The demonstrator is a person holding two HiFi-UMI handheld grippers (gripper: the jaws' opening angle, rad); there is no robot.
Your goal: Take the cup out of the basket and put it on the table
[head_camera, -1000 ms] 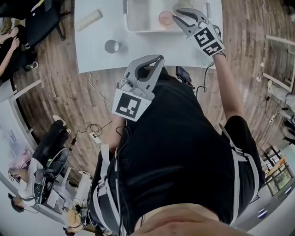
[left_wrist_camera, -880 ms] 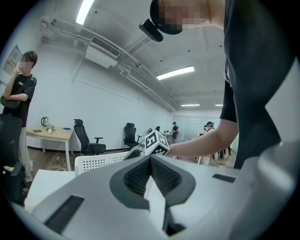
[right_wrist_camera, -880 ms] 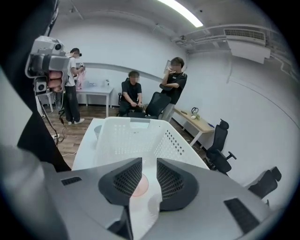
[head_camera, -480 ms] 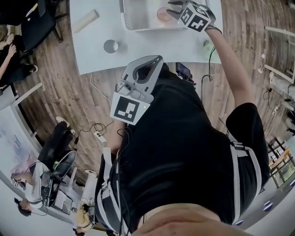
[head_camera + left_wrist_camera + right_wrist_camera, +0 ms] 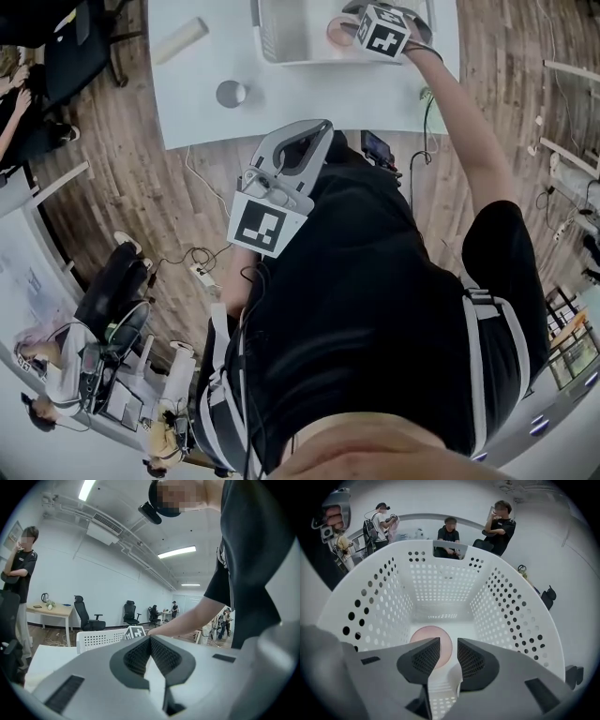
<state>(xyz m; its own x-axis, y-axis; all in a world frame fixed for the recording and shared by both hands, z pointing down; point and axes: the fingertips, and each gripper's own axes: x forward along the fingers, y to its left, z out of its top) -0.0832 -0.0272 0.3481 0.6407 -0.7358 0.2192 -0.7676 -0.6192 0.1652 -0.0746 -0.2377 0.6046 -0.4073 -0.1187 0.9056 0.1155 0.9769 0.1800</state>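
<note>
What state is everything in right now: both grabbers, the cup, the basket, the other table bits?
Right gripper, open, jaws have just been opening, above the pink cup, nothing between them.
Left gripper, shut, empty.
Pink cup, on the floor of the basket, ungripped.
Basket, on the table.
Grey cup, upright on the table.
Beige roll, lying on its side.

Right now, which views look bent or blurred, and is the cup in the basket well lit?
Head view: strong fisheye, the table has curved edges. Left gripper view: dark rounded corners, a ceiling lamp glares. Right gripper view: the basket walls bulge; soft even light, the cup sharp, no hard shadow.
</note>
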